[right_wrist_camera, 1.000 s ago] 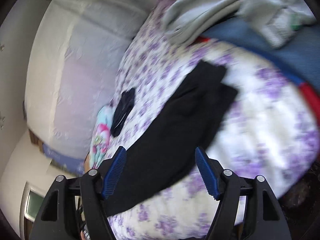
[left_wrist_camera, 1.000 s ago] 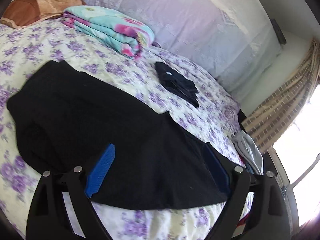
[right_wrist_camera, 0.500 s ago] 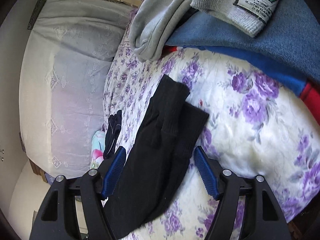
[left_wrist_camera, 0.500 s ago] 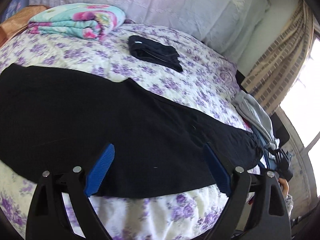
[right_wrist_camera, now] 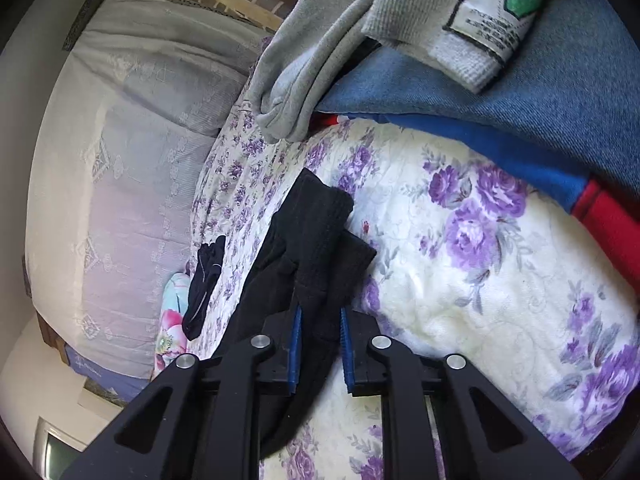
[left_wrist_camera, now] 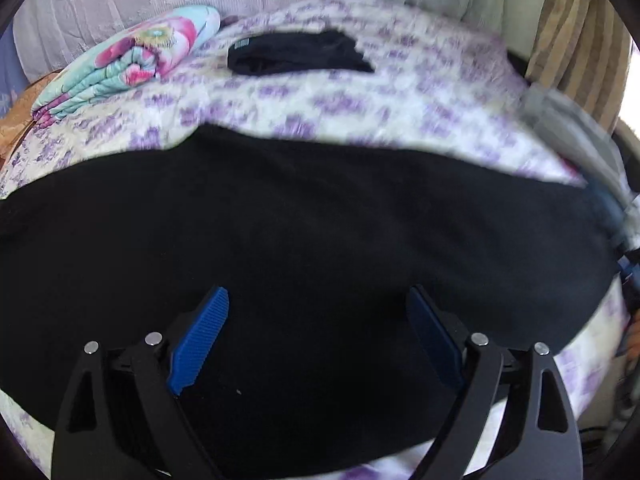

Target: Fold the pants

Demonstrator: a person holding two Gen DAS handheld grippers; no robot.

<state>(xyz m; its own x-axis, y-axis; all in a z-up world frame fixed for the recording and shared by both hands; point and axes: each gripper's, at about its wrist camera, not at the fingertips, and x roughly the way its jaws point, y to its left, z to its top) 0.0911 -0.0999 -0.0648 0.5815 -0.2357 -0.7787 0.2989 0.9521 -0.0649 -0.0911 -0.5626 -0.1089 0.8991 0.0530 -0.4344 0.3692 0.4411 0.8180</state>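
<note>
**Right gripper pinches the pant cuffs; left gripper hangs spread over the black cloth**

The black pants [left_wrist_camera: 304, 232] lie stretched across the purple-flowered bedspread [left_wrist_camera: 420, 92], filling the width of the left wrist view, which is blurred. The left gripper [left_wrist_camera: 318, 340] hangs over them with its blue pads [left_wrist_camera: 198, 340] wide apart and nothing between them, as wide as half a second ago. Since then that view has swung: the folded floral blanket [left_wrist_camera: 132, 56] and the small folded black garment [left_wrist_camera: 296, 56] now sit higher and nearer the middle, and the striped curtain [left_wrist_camera: 576, 36] stands at the right edge.

In the right wrist view the change is plain. Half a second ago the right gripper [right_wrist_camera: 320, 344] was spread wide on either side of the leg ends; now its pads [right_wrist_camera: 295, 344] have drawn narrow and clamp the black fabric [right_wrist_camera: 320, 248] a little below the ribbed cuffs. The two cuffs lie flat on the bedspread [right_wrist_camera: 480, 280], one overlapping the other. Beyond them lies a pile of other clothes: a grey garment [right_wrist_camera: 312, 60] with its white label [right_wrist_camera: 484, 20], on top of blue denim [right_wrist_camera: 540, 92].
</note>
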